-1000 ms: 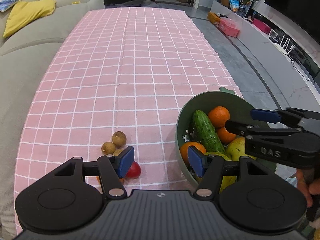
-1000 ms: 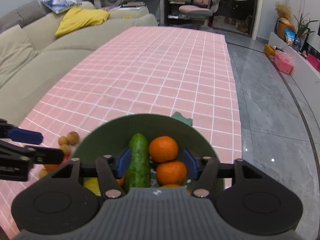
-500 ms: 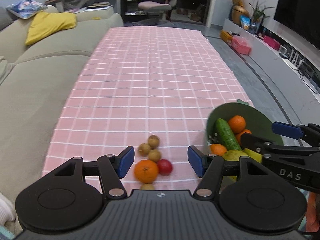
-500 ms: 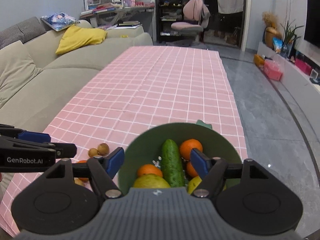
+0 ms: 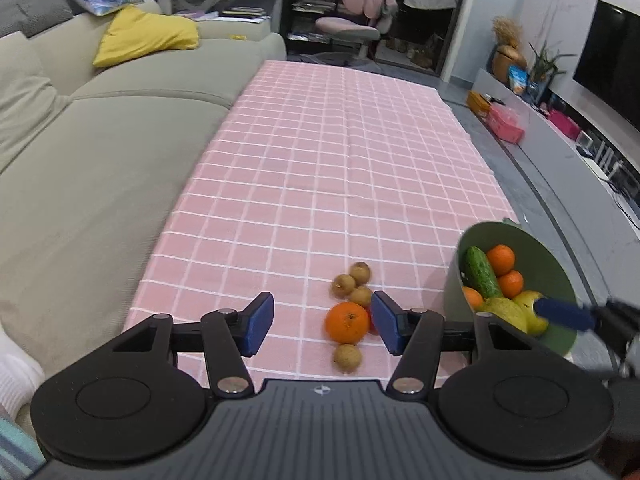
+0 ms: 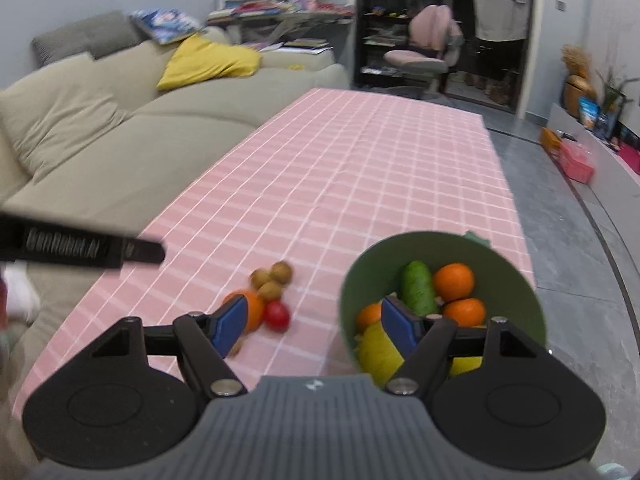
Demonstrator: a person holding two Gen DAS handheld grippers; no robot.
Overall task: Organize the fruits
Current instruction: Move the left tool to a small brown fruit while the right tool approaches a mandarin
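A green bowl (image 5: 552,256) (image 6: 516,280) near the table's right edge holds a cucumber (image 5: 480,272), oranges (image 5: 501,259) and yellow-green fruit (image 5: 506,312). On the pink checked cloth, left of the bowl, lie an orange (image 5: 346,322), a red fruit (image 6: 277,315) and several small brown fruits (image 5: 360,273). My left gripper (image 5: 322,328) is open and empty, above the table just short of the loose fruit. My right gripper (image 6: 314,326) is open and empty, held between the loose fruit and the bowl.
The pink checked tablecloth (image 5: 344,160) stretches far ahead. A beige sofa (image 5: 80,140) with a yellow cushion runs along the table's left side. A grey floor, a low TV unit and a pink box (image 5: 506,128) lie to the right.
Both grippers have pulled back and risen; the views now take in more of the table. The left gripper has shifted left, the right has moved from over the bowl leftward. The fruit has not moved.
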